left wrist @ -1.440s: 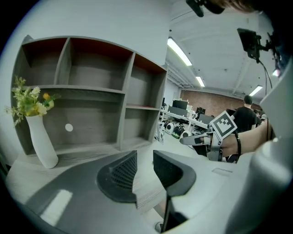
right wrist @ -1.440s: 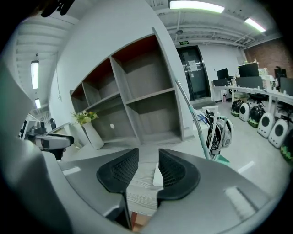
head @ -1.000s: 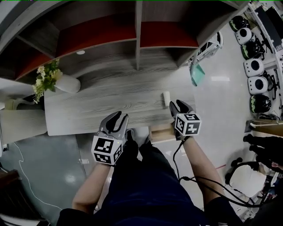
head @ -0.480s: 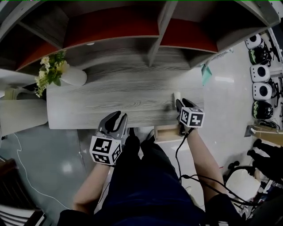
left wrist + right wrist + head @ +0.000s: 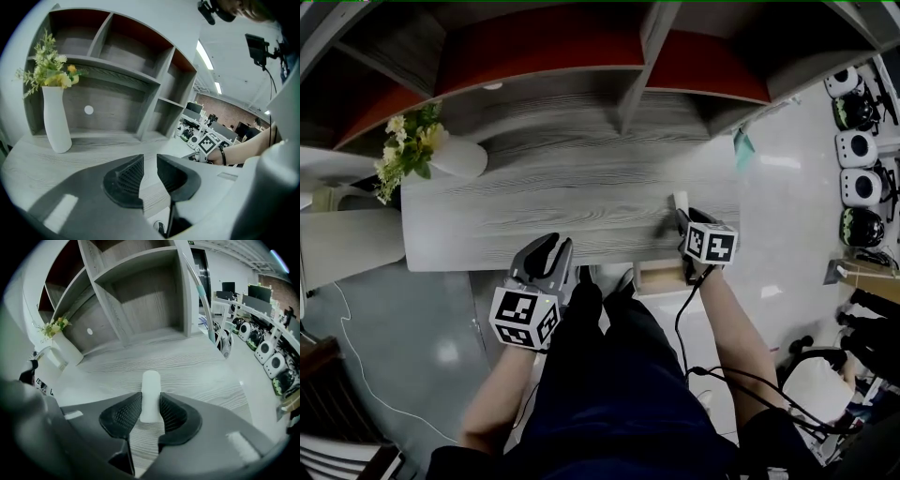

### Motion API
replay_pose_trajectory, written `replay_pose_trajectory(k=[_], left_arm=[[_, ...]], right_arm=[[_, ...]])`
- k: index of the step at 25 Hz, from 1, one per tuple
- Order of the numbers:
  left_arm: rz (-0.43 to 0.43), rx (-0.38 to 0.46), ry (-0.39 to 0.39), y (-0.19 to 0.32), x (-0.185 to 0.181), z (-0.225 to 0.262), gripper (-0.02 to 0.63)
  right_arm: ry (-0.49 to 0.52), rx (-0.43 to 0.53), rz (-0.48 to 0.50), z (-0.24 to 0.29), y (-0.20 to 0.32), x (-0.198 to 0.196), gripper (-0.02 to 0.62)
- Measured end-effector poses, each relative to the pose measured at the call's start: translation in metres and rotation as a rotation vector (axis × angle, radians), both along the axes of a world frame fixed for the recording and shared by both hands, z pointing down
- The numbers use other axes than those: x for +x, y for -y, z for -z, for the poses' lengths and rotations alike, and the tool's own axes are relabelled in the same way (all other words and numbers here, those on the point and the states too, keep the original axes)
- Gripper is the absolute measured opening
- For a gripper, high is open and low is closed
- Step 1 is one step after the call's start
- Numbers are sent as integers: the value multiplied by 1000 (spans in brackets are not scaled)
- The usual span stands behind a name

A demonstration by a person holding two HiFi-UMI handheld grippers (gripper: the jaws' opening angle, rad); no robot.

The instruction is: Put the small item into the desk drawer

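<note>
- Head view dim, flat; pale glare on the floor [image 5: 447, 352] at 8 o'clock
- Left gripper view: ceiling light strips [image 5: 205, 53] glow at 1 o'clock
- Both gripper views bow strongly, corners black
- Right gripper [image 5: 150, 404] soft up close at 6 o'clock; small item [image 5: 150, 383] sharper

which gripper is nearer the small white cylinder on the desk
Right. The right gripper has its jaws on the small white cylinder; the left gripper is well off to its left.

No word, number or brand is legible anywhere. The white cubes on the left gripper [image 5: 551, 244] and right gripper [image 5: 683, 221] carry only black square marker patterns.
</note>
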State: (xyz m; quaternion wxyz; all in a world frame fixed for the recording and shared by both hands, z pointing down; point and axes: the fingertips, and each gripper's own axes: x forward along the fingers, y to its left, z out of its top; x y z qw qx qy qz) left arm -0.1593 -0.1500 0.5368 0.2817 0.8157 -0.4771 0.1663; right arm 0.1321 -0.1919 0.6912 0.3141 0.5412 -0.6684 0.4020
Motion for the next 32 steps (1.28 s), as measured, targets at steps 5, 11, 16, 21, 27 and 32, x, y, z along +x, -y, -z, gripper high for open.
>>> replay_pose_trajectory(k=[5, 11, 16, 21, 27, 32], left_arm=[[-26, -11, -12, -1, 9, -1, 84], [-93, -7, -27, -4, 36, 4, 84], [-159, -8, -31, -7, 55, 3, 84], [-235, -5, -40, -11, 85, 7, 84], [-323, -10, -47, -18, 119, 8, 84], [-374, -31, -33, -28, 139, -3, 84]], right_arm=[[31, 22, 12, 8, -12, -6, 126], [93, 73, -24, 24, -32, -5, 126], [150, 129, -50, 38, -49, -6, 126], [169, 193, -28, 56, -73, -4, 126], [202, 208, -37, 58, -113, -6, 126], [209, 168, -30, 45, -145, -11, 126]])
